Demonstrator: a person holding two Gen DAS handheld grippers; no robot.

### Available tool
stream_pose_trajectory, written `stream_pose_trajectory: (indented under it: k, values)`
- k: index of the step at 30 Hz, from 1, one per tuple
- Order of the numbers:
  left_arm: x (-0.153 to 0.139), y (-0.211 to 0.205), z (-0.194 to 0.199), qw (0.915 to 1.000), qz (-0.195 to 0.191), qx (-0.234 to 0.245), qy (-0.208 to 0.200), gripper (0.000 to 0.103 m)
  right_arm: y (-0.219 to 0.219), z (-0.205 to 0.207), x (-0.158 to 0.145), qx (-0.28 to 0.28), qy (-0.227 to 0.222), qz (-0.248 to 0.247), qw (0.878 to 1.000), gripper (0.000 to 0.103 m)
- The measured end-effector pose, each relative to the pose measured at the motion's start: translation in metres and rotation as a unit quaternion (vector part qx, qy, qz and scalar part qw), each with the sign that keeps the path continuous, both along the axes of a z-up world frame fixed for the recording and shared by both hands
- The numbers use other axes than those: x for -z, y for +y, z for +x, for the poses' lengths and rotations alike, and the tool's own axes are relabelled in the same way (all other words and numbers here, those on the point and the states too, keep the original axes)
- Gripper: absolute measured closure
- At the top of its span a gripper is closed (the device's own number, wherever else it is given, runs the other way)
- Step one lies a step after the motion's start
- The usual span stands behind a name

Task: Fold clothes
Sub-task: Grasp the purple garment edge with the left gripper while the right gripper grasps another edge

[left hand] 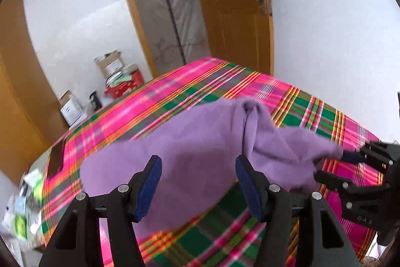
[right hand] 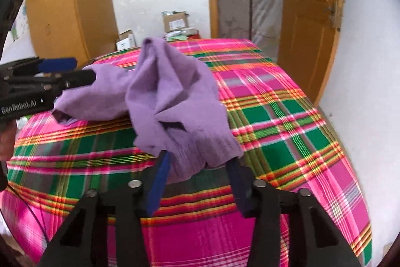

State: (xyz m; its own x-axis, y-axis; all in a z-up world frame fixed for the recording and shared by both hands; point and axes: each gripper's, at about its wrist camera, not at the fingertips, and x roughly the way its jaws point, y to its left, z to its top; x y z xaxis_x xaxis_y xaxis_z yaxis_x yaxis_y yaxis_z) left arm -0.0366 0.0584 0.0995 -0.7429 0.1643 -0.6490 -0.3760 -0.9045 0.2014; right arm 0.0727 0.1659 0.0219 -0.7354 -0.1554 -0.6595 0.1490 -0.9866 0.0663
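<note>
A purple knitted garment (left hand: pixel 200 142) (right hand: pixel 170 96) lies bunched on the pink and green plaid bed cover (left hand: pixel 190 84) (right hand: pixel 275 116), and part of it rises in a peak. My left gripper (left hand: pixel 198 172) is open, and the fabric spreads across the gap just past its blue pads (left hand: pixel 150 187). In the right wrist view the left gripper (right hand: pixel 83 69) comes in from the left against one end of the garment. My right gripper (right hand: pixel 198 167) is open wide, with the ribbed hem (right hand: pixel 215 144) hanging at its fingertips. The right gripper (left hand: pixel 330 165) also shows at the garment's right end.
A dark phone (left hand: pixel 56 159) lies on the bed's left edge, with packets (left hand: pixel 25 212) below it. Cardboard boxes (left hand: pixel 110 64) (right hand: pixel 175 21) stand on the floor beyond the bed. A wooden door (left hand: pixel 235 4) (right hand: pixel 310 16) stands open behind, with a white wall to the right.
</note>
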Motion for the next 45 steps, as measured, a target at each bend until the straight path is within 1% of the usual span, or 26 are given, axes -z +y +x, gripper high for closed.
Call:
stream_pose_trajectory:
  k: [1, 4, 6, 7, 10, 13, 16, 17, 18, 19, 20, 21, 23, 25, 30, 35, 38, 43, 44, 45]
  values:
    - [-0.001, 0.005, -0.006, 1.0, -0.005, -0.001, 0.001, 0.041, 0.003, 0.001, 0.0, 0.002, -0.001, -0.01, 1.0, 0.06]
    - [-0.004, 0.015, -0.021, 0.9998, 0.003, 0.017, -0.008, 0.041, 0.015, 0.006, -0.002, 0.012, 0.0, -0.035, 0.999, 0.06]
    - [-0.005, 0.025, -0.028, 0.9993, 0.002, 0.033, -0.02, 0.042, 0.013, 0.001, -0.003, 0.017, -0.001, -0.022, 1.0, 0.06]
    - [-0.005, 0.031, -0.03, 0.999, -0.008, 0.041, -0.018, 0.044, 0.015, -0.001, -0.003, 0.022, -0.002, -0.021, 1.0, 0.06]
    - [-0.004, 0.041, -0.031, 0.9977, -0.028, 0.062, -0.005, 0.044, 0.021, -0.008, -0.002, 0.029, -0.008, -0.028, 0.999, 0.06]
    - [0.0, 0.046, -0.04, 0.9973, -0.039, 0.062, -0.007, 0.044, 0.026, -0.021, 0.004, 0.029, -0.025, -0.038, 0.999, 0.06]
    - [0.006, 0.048, -0.051, 0.997, -0.051, 0.056, -0.018, 0.044, 0.025, -0.034, 0.007, 0.025, -0.028, -0.041, 0.998, 0.06]
    - [0.009, 0.048, -0.054, 0.9968, -0.052, 0.057, -0.022, 0.045, 0.024, -0.038, 0.006, 0.026, -0.026, -0.038, 0.999, 0.06]
    - [0.012, 0.047, -0.057, 0.9966, -0.052, 0.058, -0.026, 0.049, 0.023, -0.042, 0.006, 0.027, -0.024, -0.034, 0.999, 0.063]
    - [0.014, 0.046, -0.06, 0.9964, -0.053, 0.059, -0.03, 0.058, 0.023, -0.045, 0.004, 0.029, -0.022, -0.031, 0.999, 0.07]
    - [0.014, 0.044, -0.063, 0.9967, -0.048, 0.057, -0.033, 0.066, 0.022, -0.047, 0.003, 0.031, -0.021, -0.029, 0.999, 0.084]
    - [0.015, 0.042, -0.064, 0.997, -0.042, 0.055, -0.036, 0.07, 0.022, -0.048, 0.0, 0.033, -0.017, -0.029, 0.999, 0.085]
    - [0.016, 0.038, -0.068, 0.9973, -0.031, 0.051, -0.042, 0.09, 0.022, -0.051, -0.004, 0.03, -0.01, -0.035, 0.999, 0.088]
    - [0.015, 0.031, -0.072, 0.9981, -0.018, 0.041, -0.043, 0.095, 0.02, -0.052, -0.009, 0.027, -0.003, -0.037, 0.999, 0.089]
    - [0.005, 0.011, -0.069, 0.9994, 0.007, 0.021, -0.025, 0.098, 0.013, -0.053, -0.019, 0.019, 0.019, -0.044, 0.999, 0.091]
    - [-0.003, -0.023, -0.066, 0.9992, 0.032, -0.021, -0.014, 0.098, 0.005, -0.053, -0.034, 0.005, 0.046, -0.063, 0.997, 0.092]
    - [-0.008, -0.043, -0.064, 0.9978, 0.047, -0.046, -0.007, 0.1, -0.003, -0.052, -0.046, -0.007, 0.066, -0.068, 0.995, 0.092]
    - [-0.017, -0.078, -0.062, 0.9935, 0.072, -0.087, 0.004, 0.1, -0.02, -0.055, -0.062, -0.036, 0.077, -0.091, 0.992, 0.092]
    - [-0.016, -0.085, -0.061, 0.9925, 0.085, -0.088, -0.004, 0.1, -0.025, -0.055, -0.064, -0.044, 0.076, -0.101, 0.991, 0.092]
    - [-0.016, -0.088, -0.057, 0.9921, 0.09, -0.087, -0.006, 0.1, -0.028, -0.056, -0.067, -0.053, 0.076, -0.111, 0.99, 0.092]
